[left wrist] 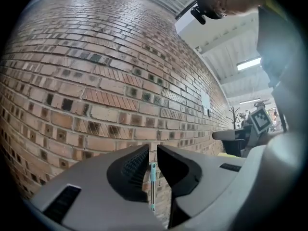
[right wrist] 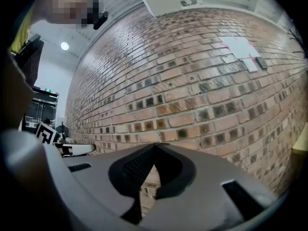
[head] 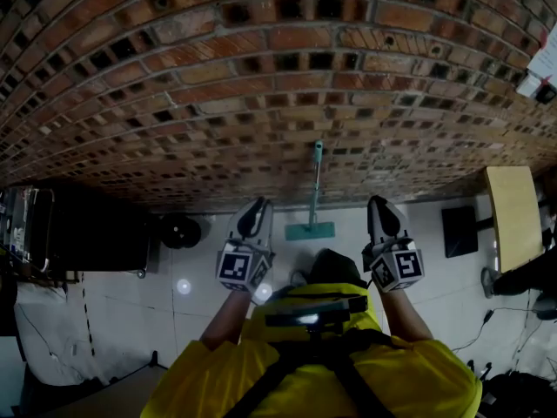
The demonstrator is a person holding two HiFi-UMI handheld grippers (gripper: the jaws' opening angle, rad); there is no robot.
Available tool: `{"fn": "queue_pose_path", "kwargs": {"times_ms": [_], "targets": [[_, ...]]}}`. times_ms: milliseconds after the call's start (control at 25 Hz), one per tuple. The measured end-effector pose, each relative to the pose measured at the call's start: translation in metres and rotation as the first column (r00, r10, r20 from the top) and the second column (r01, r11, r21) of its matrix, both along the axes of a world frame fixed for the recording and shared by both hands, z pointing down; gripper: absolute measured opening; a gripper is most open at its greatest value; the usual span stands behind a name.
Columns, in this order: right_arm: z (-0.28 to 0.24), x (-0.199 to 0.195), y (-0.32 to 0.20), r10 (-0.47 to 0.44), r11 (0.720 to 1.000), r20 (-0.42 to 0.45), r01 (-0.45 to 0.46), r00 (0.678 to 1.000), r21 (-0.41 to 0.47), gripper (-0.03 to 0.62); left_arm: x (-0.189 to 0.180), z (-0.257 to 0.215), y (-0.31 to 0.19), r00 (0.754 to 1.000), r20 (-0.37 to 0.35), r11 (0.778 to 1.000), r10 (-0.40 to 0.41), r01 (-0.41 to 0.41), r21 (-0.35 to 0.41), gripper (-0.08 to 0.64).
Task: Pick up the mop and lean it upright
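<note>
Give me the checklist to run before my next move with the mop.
1. Mop stands upright against the brick wall: ok.
2. Mop head sits flat on the floor at the foot of the wall: ok.
3. Left gripper is clear of the mop: ok. Its jaws are slightly apart with nothing gripped, and the handle shows far beyond the gap.
4. Right gripper is empty: ok. Its jaws are together.
5. Both grippers are held back from the wall: ok.
6. Mop will stay put without sliding: cannot tell.
</note>
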State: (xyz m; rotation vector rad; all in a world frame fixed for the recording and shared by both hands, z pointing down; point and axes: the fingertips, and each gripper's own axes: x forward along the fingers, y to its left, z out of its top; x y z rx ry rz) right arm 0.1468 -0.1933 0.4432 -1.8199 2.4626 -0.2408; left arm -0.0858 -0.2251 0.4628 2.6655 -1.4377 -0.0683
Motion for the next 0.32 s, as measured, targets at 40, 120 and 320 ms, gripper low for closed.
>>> {"fn": "queue_pose_path", "kwargs": {"times_ms": [40,120,320], "targets": [[0.003,-0.003,0.000,-0.008,1.000,0.005,0.008,1.000,-0.010,0.006,0.001,0.000,0.002,1.000,0.006,1.000,0.005,-0.005,0.005,0.051],[0.008,-0.012,0.001,-0.031,0.999,0.018,0.032,0.999,-0.017,0.006,0.000,0.001,0.005,1.000,0.021,1.000,0.007,-0.008,0.014,0.051],[0.017,-0.037,0.007,-0.089,0.995,0.038,0.091,0.995,-0.044,0.006,-0.011,0.006,0.010,0.998,0.043,0.999,-0.036,0.036,0.014,0.000]]}}
